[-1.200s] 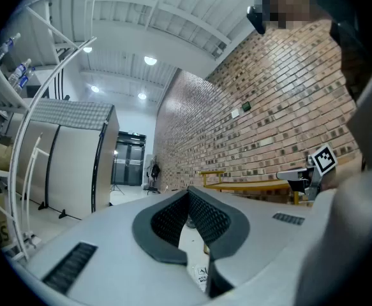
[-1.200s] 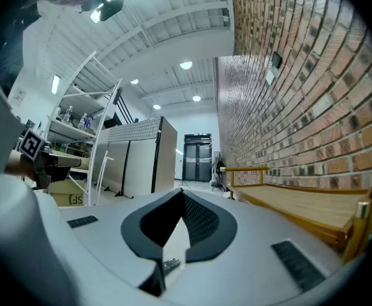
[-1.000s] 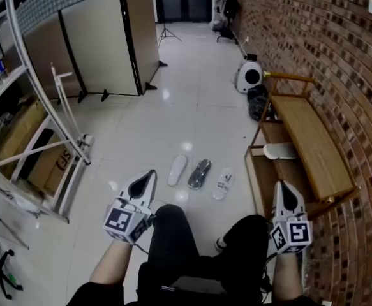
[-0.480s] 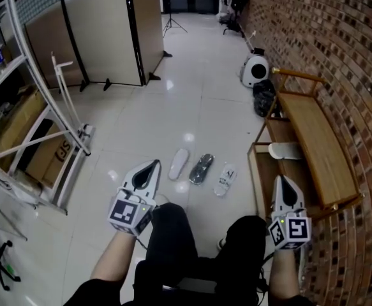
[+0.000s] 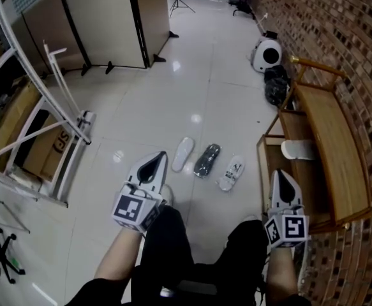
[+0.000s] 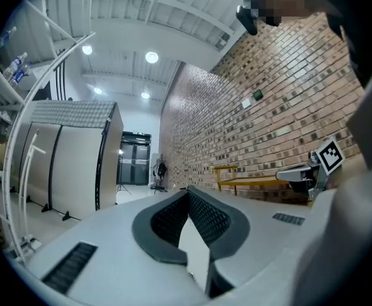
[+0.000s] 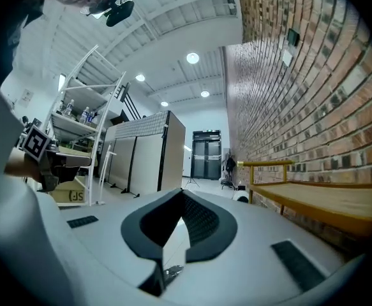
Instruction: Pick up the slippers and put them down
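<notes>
Three slippers lie side by side on the glossy white floor: a white slipper (image 5: 183, 153), a dark grey slipper (image 5: 206, 160) and a white printed slipper (image 5: 230, 173). A further white slipper (image 5: 298, 149) rests on the bench's lower shelf. My left gripper (image 5: 158, 159) is held level just short of the white slipper, its jaws shut and holding nothing. My right gripper (image 5: 281, 174) is beside the bench's near corner, to the right of the printed slipper, jaws together and holding nothing. Neither gripper view shows a slipper; the left gripper (image 6: 187, 191) and right gripper (image 7: 182, 192) point along the room.
A wooden bench (image 5: 331, 146) runs along the brick wall on the right. A white metal rack (image 5: 42, 101) and a cardboard box (image 5: 50, 148) stand on the left. Beige partitions (image 5: 103, 24), a white round device (image 5: 267, 55) and a black bag (image 5: 276, 85) lie farther off.
Both grippers have come forward and a little lower toward the slippers, which now lie closer in the head view. The jaws stayed shut.
</notes>
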Tool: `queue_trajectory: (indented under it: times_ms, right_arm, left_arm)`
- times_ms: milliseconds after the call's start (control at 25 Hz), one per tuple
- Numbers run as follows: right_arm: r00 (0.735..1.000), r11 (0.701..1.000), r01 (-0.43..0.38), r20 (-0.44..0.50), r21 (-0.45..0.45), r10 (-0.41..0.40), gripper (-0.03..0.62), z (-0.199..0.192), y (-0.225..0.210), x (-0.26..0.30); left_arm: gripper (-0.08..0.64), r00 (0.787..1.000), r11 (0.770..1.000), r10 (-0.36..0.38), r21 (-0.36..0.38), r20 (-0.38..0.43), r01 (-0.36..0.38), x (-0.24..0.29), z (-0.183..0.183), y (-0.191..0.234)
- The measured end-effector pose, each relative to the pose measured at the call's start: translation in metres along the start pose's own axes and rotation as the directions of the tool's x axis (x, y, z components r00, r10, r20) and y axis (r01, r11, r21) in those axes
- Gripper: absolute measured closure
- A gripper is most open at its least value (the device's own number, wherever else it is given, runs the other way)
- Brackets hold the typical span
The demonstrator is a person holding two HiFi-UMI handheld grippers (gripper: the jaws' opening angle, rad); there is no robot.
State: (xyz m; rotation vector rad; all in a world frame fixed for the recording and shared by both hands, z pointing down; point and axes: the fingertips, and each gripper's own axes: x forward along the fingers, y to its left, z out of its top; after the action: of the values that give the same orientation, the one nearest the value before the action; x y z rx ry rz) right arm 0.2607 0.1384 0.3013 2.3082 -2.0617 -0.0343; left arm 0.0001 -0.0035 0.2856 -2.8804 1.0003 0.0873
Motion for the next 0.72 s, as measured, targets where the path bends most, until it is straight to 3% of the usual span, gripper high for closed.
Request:
queue_trajectory:
  times_ms: [320, 720]
  right_arm:
    - [1.0, 1.0, -0.001, -0.017, 0.01, 0.001, 0.589, -0.01, -0.013, 0.044]
    - [0.998, 0.998, 0.064, 0.018, 0.015, -0.065, 0.589, 0.012, -0.054, 0.088]
  left_arm:
    - [0.558, 1.0, 1.0, 0.002, -0.03, -0.031, -0.003, 0.046, -0.02, 0.022]
    - [0.558, 0.999, 1.0, -0.022, -0.018, -0.037, 0.022, 0.116, -0.007, 0.038]
